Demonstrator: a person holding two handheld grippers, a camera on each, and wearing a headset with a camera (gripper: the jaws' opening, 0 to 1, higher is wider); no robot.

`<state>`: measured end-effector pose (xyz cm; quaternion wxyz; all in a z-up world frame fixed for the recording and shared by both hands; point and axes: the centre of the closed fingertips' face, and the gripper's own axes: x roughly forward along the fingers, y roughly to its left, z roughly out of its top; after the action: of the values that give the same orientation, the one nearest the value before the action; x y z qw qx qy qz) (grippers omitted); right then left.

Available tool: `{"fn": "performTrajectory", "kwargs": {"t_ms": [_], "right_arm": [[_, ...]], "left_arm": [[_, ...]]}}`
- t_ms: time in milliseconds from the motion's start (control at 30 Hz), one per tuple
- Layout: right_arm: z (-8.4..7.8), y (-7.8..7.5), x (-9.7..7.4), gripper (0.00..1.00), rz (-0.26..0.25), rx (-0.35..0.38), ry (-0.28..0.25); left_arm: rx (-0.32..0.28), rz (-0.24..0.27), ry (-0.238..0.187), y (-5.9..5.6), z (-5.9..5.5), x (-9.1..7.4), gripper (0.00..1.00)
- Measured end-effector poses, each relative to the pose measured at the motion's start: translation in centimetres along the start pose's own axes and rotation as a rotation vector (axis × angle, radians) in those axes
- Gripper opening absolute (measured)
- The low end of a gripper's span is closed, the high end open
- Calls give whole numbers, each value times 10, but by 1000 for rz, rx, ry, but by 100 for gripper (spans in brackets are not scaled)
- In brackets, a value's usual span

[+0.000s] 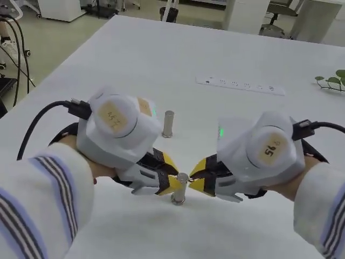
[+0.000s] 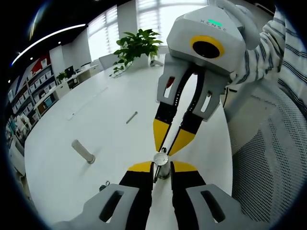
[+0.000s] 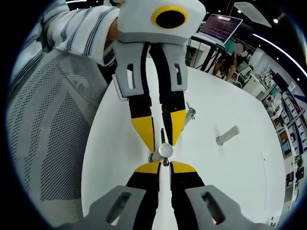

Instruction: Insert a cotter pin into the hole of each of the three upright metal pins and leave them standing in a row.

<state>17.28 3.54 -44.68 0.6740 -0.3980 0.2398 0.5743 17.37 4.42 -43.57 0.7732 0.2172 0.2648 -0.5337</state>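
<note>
Both grippers meet low on the white counter [image 1: 226, 59], just in front of the person's striped sleeves [image 1: 48, 210]. The left gripper [image 1: 171, 184] has its yellow-tipped jaws closed on an upright metal pin [image 1: 178, 195], clamping its shaft just below the round head. The pin stands on the counter between the two grippers. In the left gripper view the pin is squeezed between that gripper's own tips, with its head showing just above them.

The right gripper [image 1: 197, 182] faces the left one from the other side, with its jaws drawn narrow. They pinch a thin cotter pin [image 3: 164, 162] right at the pin's head. It is too small to tell whether it has entered the hole. In the left gripper view the right gripper's tips come to a point touching the top of the pin.

A second pin [image 1: 168, 124] stands upright farther back on the counter, well apart from the grippers. A spare cotter pin [image 3: 190, 114] lies flat near the left gripper, and another thin metal piece [image 2: 131, 117] lies farther out. A white power strip [image 1: 240, 85] lies toward the far edge, and a green plant [image 2: 136, 45] stands beyond it.
</note>
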Motion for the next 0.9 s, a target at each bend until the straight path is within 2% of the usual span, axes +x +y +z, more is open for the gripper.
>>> {"fn": "performTrajectory", "kwargs": {"t_ms": [400,567,633,667,767,800,900], "right_arm": [[-3,0,0,0,-12,-3,-4],[-4,1,2,0,-13,21,-17],[-4,1,2,0,-19,56,-28],[-3,0,3,0,-30,101,-45],[-3,1,3,0,-26,148,-88],[-1,4,4,4,-21,187,-115],[-4,8,6,12,-9,240,-137]], "left_arm": [[-15,4,-5,-1,3,1,12],[-21,4,-15,-1,4,1,12],[-32,6,-30,0,6,-2,14],[-43,4,-38,0,8,-3,15],[-68,3,-72,1,12,-11,16],[-81,8,-86,3,13,-15,18],[-114,30,-124,6,17,-24,27]]}}
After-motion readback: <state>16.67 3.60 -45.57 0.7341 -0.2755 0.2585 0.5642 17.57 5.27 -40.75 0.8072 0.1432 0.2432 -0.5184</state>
